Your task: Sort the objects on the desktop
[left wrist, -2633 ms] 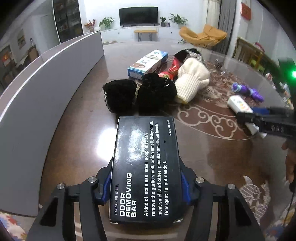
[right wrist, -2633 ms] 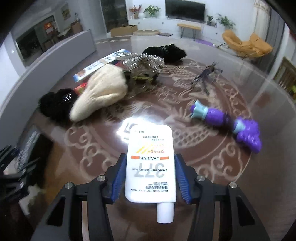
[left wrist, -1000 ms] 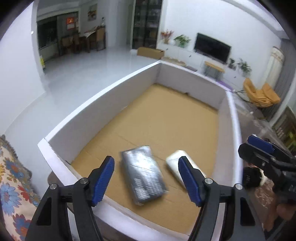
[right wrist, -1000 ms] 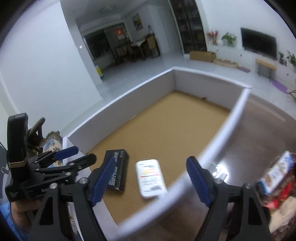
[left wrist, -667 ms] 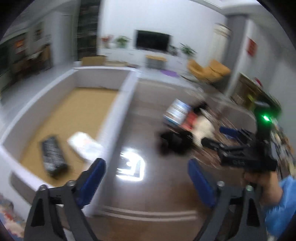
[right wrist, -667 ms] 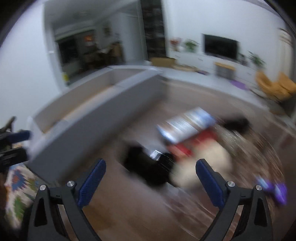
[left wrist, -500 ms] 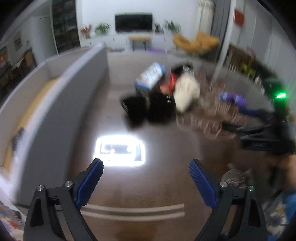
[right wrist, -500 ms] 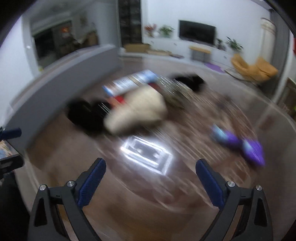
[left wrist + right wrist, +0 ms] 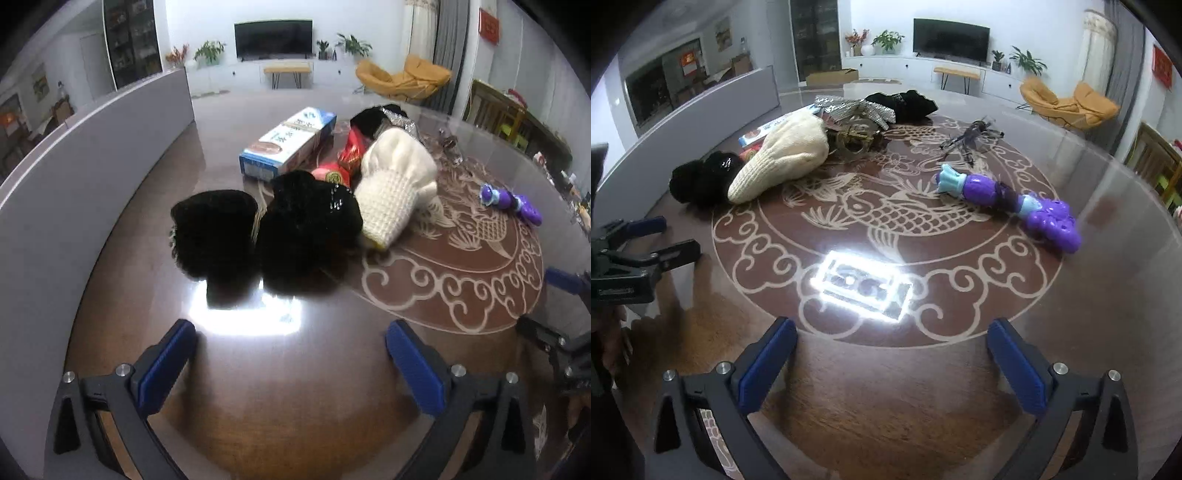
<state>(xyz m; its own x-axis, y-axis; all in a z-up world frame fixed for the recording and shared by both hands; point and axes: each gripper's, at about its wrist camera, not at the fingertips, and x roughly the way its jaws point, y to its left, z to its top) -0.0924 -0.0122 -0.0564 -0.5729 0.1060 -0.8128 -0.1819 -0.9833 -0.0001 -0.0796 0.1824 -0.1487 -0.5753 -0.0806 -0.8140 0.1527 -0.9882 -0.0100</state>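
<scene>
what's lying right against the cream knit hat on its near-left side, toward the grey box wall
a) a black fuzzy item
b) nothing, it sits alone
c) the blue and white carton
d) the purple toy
a: in the right wrist view a black fuzzy item is pressed against the cream knit hat, while the purple toy lies apart across the table.

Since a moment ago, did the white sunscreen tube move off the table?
Yes. It left the table and went over the grey wall into the box; the right gripper is now open and empty.
</scene>
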